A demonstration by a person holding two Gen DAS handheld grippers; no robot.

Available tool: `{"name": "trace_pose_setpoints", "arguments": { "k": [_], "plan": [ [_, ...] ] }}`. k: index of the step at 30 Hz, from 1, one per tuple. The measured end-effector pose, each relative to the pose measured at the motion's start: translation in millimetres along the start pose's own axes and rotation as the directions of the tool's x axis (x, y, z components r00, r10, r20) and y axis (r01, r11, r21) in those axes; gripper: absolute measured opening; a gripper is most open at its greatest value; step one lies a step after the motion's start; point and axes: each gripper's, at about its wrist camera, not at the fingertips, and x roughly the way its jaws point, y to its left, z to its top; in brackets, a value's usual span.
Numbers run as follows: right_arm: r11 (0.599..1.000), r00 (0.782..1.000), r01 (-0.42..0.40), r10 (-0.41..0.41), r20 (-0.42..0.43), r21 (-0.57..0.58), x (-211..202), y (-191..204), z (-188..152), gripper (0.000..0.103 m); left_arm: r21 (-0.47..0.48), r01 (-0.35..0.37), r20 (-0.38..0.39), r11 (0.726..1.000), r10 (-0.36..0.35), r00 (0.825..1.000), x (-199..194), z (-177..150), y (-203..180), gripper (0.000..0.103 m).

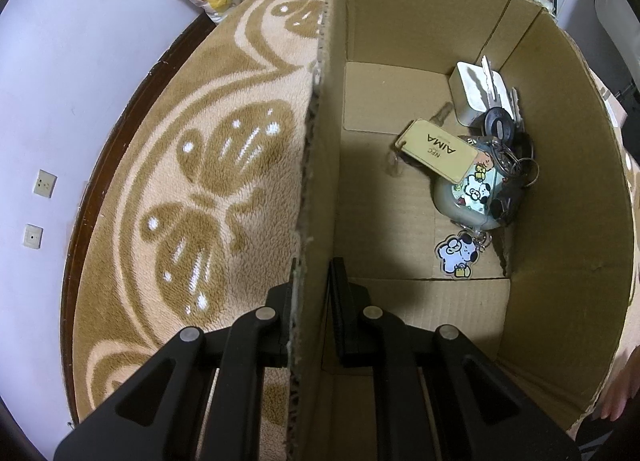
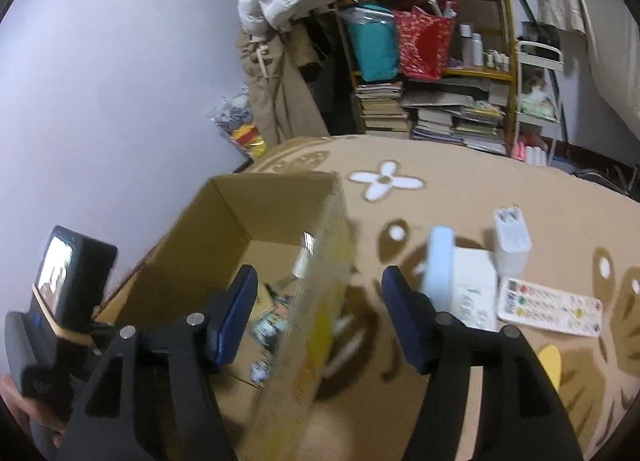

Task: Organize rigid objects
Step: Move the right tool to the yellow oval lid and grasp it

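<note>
An open cardboard box [image 1: 400, 21] stands on a patterned rug. My left gripper [image 1: 313, 301] is shut on the box's left wall, one finger outside and one inside. On the box floor lie a white charger [image 1: 470, 91], a bunch of keys [image 1: 506, 133], a tan AIMA tag [image 1: 438, 151], a cartoon-printed pouch [image 1: 470, 195] and a dog charm [image 1: 458, 255]. My right gripper [image 2: 320, 321] hangs open over the box [image 2: 224, 229], whose blurred right wall runs between the blue pads [image 2: 236, 317] without touching them. On the rug to the right sit a white plug adapter [image 2: 512, 237], a pale-blue item [image 2: 438, 265], a white carton [image 2: 474, 293] and a flat remote [image 2: 550, 307].
The rug [image 1: 208, 165] ends at a dark floor strip beside a white wall [image 1: 60, 81]. A bag of plush toys [image 2: 244, 129] leans in the corner. Cluttered shelves with stacked books [image 2: 432, 113] stand behind. A hand holds the left gripper's handle [image 2: 40, 365], which carries a screen.
</note>
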Motion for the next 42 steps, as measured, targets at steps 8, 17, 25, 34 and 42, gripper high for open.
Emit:
{"name": "trace_pose_setpoints", "arguments": {
  "k": [8, 17, 25, 34, 42],
  "plan": [
    [0.991, 0.990, 0.135, -0.135, -0.033, 0.024, -8, -41, -9, 0.069, 0.001, -0.001, 0.000, 1.000, 0.001, 1.000, 0, 0, 0, 0.012],
    [0.953, 0.957, 0.285, -0.278, -0.080, 0.104, -6, -85, -41, 0.069, 0.005, -0.004, 0.002, 1.000, 0.004, 1.000, 0, 0, 0, 0.012],
    [0.922, 0.936, 0.343, -0.320, -0.143, 0.179, -7, -118, -60, 0.069, 0.001, 0.001, 0.000, 1.000, -0.001, 1.000, 0, 0, 1, 0.012],
    [0.877, 0.895, 0.432, -0.387, -0.223, 0.211, -2, -137, -78, 0.069, -0.004, 0.008, -0.003, 1.000, -0.008, 1.000, 1, 0, 2, 0.012],
    [0.864, 0.883, 0.451, -0.396, -0.253, 0.222, 1, -143, -85, 0.069, -0.002, 0.007, -0.003, 1.000, -0.007, 1.000, 1, 0, 2, 0.012]
  ]
}}
